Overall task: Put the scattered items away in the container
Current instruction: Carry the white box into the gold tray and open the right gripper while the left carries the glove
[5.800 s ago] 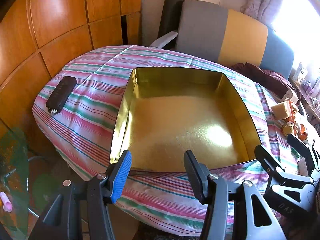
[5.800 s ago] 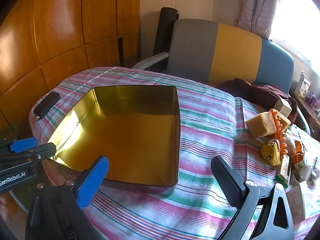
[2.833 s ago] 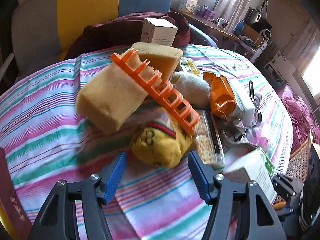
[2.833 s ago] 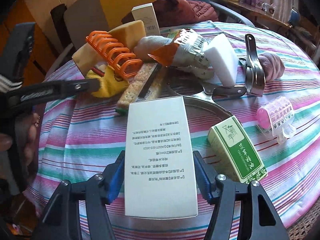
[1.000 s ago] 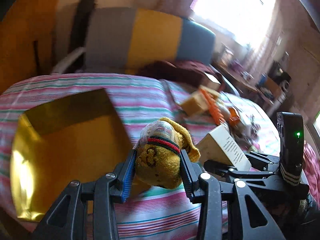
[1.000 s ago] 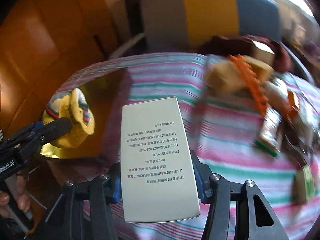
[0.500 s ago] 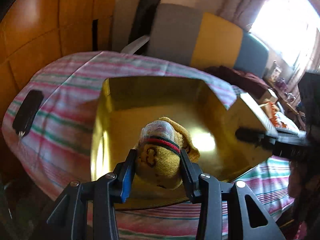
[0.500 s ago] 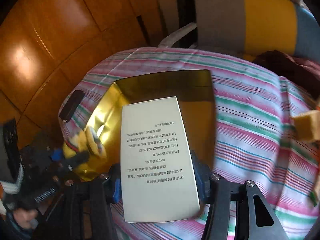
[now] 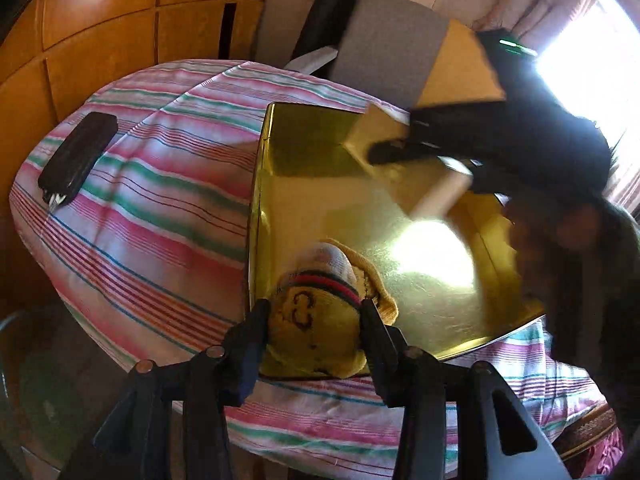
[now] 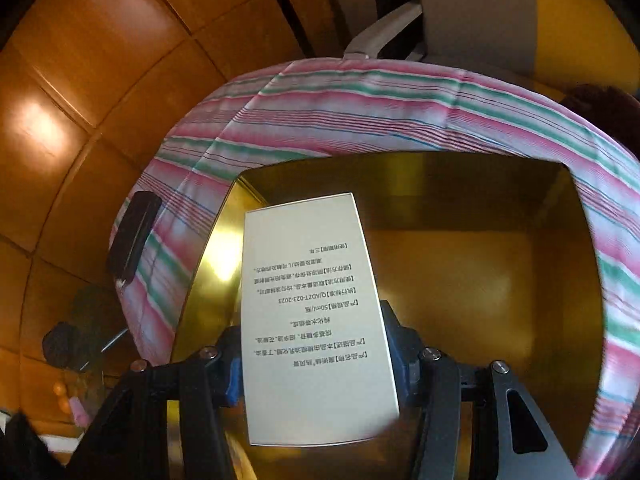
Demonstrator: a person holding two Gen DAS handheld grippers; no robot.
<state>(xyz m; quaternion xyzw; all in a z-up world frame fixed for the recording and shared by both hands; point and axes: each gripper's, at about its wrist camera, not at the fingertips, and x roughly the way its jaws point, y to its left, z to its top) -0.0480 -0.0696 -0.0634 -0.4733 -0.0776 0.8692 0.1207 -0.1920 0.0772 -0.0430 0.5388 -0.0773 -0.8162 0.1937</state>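
While both grippers hang over the gold tin (image 9: 432,280), each has something pinched between its fingers. My left gripper (image 9: 314,330) is clamped on the yellow sock (image 9: 316,320), a bundled thing with a red and dark band near its top. It sits at the tin's near left corner, above the rim, and I cannot tell whether the sock touches the tin floor. My right gripper (image 10: 314,354) is closed on the white box (image 10: 316,320), gripping it by its long sides, printed face toward the camera with the text upside down. In the right wrist view the box covers the left half of the tin (image 10: 500,280), held above the gold floor. In the left wrist view I see that same box (image 9: 404,168) tilted over the far right part of the tin, with the right gripper's black body (image 9: 520,132) behind it, blurred. The tin stands on a pink, green and white striped cloth (image 9: 160,208). I see nothing lying on the tin's floor beyond a bright glare patch. A black case (image 9: 76,160) lies on the cloth well to the left of the tin, near the table's edge. Behind the table stand wooden panels (image 9: 100,40) and a grey and yellow chair (image 9: 396,48).
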